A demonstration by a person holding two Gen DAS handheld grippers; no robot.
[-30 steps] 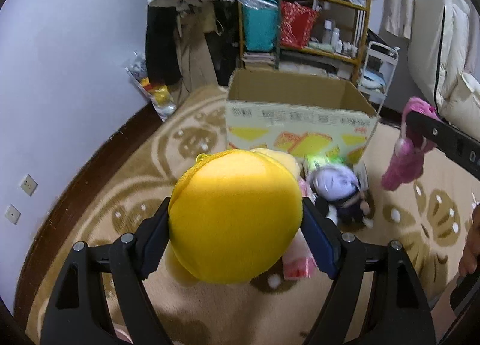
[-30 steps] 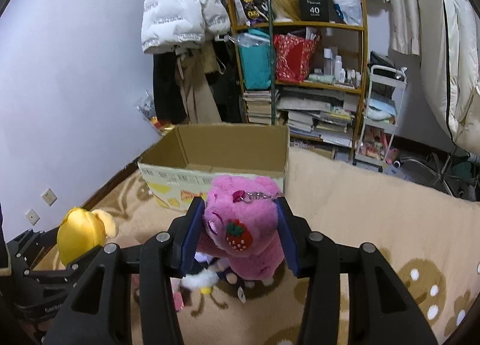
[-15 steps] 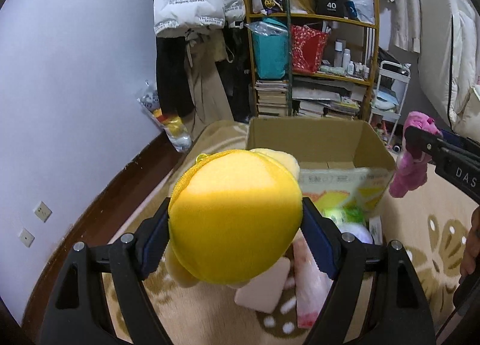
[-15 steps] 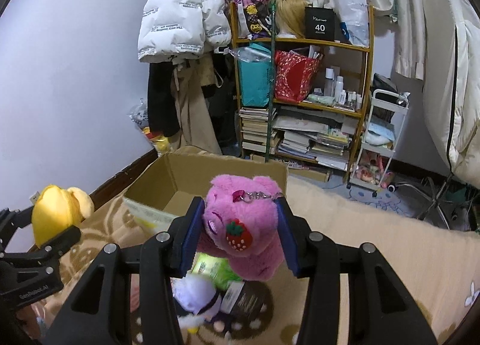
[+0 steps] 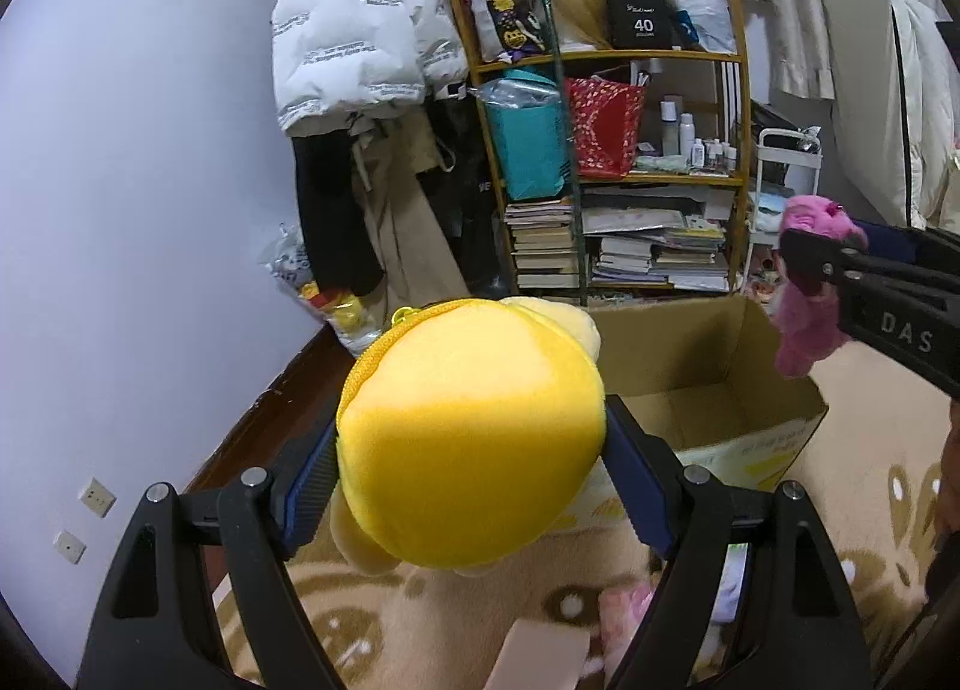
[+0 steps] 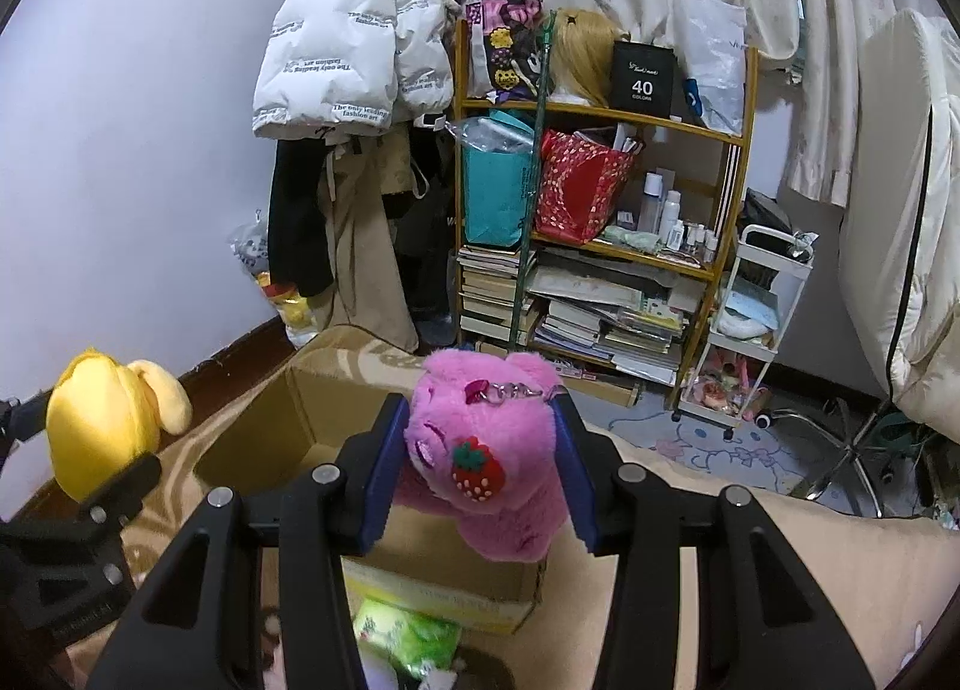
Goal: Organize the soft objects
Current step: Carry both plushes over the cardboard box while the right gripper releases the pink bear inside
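Left gripper (image 5: 474, 474) clamped on a round yellow plush toy with a zip along its edge (image 5: 471, 432), both blue-padded fingers (image 5: 309, 480) pressed into its sides, jaws spread wide around the bulk. Held in the air in front of an open brown cardboard box (image 5: 708, 366), near that box's left corner. Pale yellow ears of the toy poking out behind and below.

Right gripper (image 6: 480, 468) closed on a fuzzy pink plush toy with a red strawberry patch (image 6: 486, 468), 2 blue pads squeezing its head, jaws at a moderate gap. A small beaded chain lying across the top of the pink head. Toy suspended above the box's open top (image 6: 264, 438), body hanging down toward the front wall.

Box resting on a beige patterned carpet (image 6: 750, 570), inside looking bare as far as visible. More soft items on the carpet in front of the box: a green packet (image 6: 408, 636) and pale pink pieces (image 5: 624, 612).

Behind, a wooden shelf unit crammed with books and bags (image 6: 600, 246), and a white puffer jacket hanging at the wall (image 6: 348, 30).
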